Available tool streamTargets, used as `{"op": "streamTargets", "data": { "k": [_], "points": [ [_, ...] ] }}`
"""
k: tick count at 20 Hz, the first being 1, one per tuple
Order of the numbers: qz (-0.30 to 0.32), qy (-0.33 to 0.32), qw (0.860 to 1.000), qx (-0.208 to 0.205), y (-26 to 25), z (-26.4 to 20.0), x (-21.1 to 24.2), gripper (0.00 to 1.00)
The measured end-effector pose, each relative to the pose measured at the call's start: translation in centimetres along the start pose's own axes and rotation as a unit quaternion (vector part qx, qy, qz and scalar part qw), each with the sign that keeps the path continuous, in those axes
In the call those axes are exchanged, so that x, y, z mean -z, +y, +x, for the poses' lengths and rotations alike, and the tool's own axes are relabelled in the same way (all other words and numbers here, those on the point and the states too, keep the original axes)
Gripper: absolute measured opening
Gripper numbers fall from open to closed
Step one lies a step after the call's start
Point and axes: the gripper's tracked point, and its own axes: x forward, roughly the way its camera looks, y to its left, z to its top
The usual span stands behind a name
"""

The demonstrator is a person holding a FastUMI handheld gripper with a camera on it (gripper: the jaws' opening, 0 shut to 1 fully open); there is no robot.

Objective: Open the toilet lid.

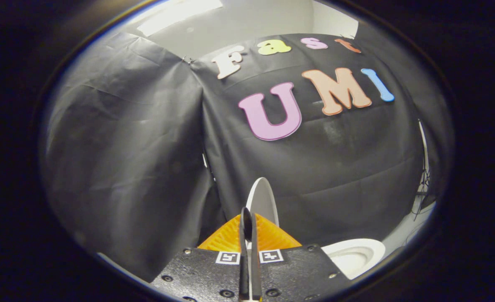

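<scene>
The lid (263, 200) is pinched edge-on between the fingers of the gripper (250, 226), so it can be swung up. It is stood almost upright, just ahead of them. The open bowl (356, 255) is seen beside it. Only the black cloth (138, 159) is behind.

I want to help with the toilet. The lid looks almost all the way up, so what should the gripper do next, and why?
Probably tip the lid a little further back toward the black cloth wall, then let go. The gripper is shut on the lid's edge, the lid stands upright, and the toilet bowl already lies open beside the fingers, so only a steady resting place seems left.
</scene>
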Motion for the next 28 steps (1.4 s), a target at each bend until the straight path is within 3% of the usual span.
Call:
{"op": "streamTargets", "data": {
  "k": [13,28],
  "points": [
    [-0.047,0.024,0.997,-0.058,8.1,2.5,3.0,0.03],
    [-0.069,0.047,0.993,-0.08,9.7,2.7,4.2,0.09]
  ]
}}
